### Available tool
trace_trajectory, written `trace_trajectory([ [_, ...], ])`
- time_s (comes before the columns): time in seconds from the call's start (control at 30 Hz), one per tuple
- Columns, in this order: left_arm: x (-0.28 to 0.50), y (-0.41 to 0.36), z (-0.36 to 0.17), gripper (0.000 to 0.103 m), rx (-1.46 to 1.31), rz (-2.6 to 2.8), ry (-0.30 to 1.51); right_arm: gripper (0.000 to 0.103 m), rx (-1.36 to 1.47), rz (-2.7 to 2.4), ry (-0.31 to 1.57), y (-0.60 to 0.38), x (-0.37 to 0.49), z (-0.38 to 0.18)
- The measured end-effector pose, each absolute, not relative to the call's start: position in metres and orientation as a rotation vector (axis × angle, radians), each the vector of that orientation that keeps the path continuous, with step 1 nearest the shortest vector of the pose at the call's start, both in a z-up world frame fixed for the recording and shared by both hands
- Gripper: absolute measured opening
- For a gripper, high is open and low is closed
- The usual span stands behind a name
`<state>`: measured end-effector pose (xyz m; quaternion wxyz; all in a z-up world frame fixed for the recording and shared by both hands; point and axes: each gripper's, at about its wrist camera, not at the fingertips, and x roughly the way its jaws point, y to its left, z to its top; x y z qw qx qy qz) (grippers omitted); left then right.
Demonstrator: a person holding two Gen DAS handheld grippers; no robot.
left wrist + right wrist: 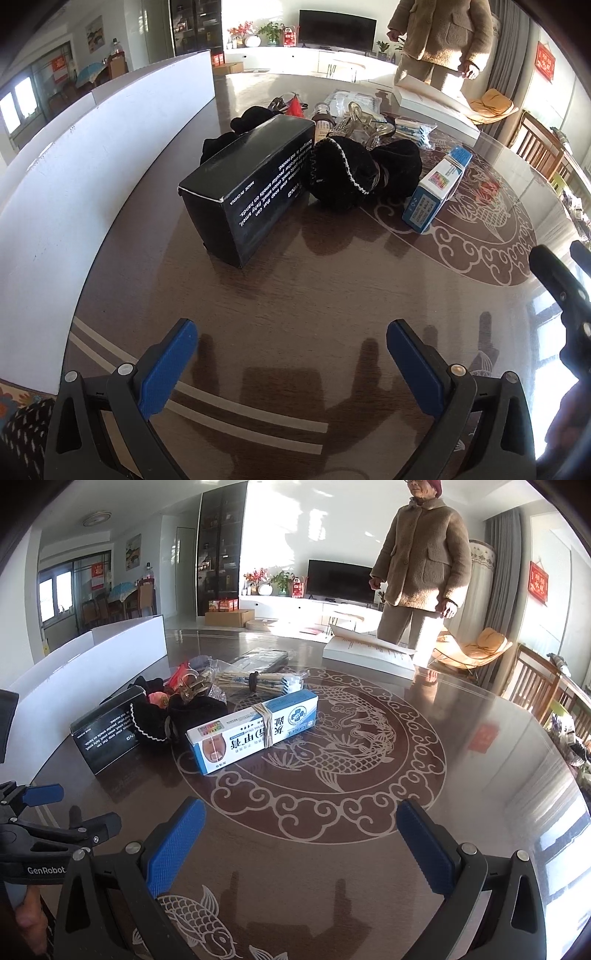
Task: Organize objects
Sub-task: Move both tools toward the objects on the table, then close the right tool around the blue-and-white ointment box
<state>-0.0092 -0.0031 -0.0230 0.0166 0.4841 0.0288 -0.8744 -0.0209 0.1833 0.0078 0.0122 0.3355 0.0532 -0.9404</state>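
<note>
The left gripper [291, 354] hangs low over the table [332, 288] with its blue pads spread wide and nothing between them. Same story for the right gripper [301, 834]: fingers wide apart, empty, hovering over the fish pattern in the tabletop.

Straight ahead of the left one is a black box [251, 184] lying on its long side, its long axis running away from the camera and a bit to the right, white print upside down on the near face. Right up against its far right side sits a black fabric pouch [351, 173] with beaded trim, and behind that there's a jumble: a small bottle [322, 116], a clear chunky chain [364, 118], a plastic-wrapped bundle of sticks [258, 681].

The blue-and-white medicine box [255, 734] lies flat just right of the pouch, rubber bands around its middle. From the right wrist view its long axis runs from near-left to far-right, the toenail picture on the near end.

A white open storage box [110, 122] lines the table's left edge. An open book [369, 651] sits at the far side, with a bystander in a tan coat [421, 554] standing behind it.
</note>
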Motion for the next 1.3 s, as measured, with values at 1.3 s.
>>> trace_trajectory([
  [1.3,-0.009,0.002,-0.028,0.103,1.542,-2.701,0.023,0.086,1.583,-2.744,-0.418,0.201,-0.142,-0.035],
])
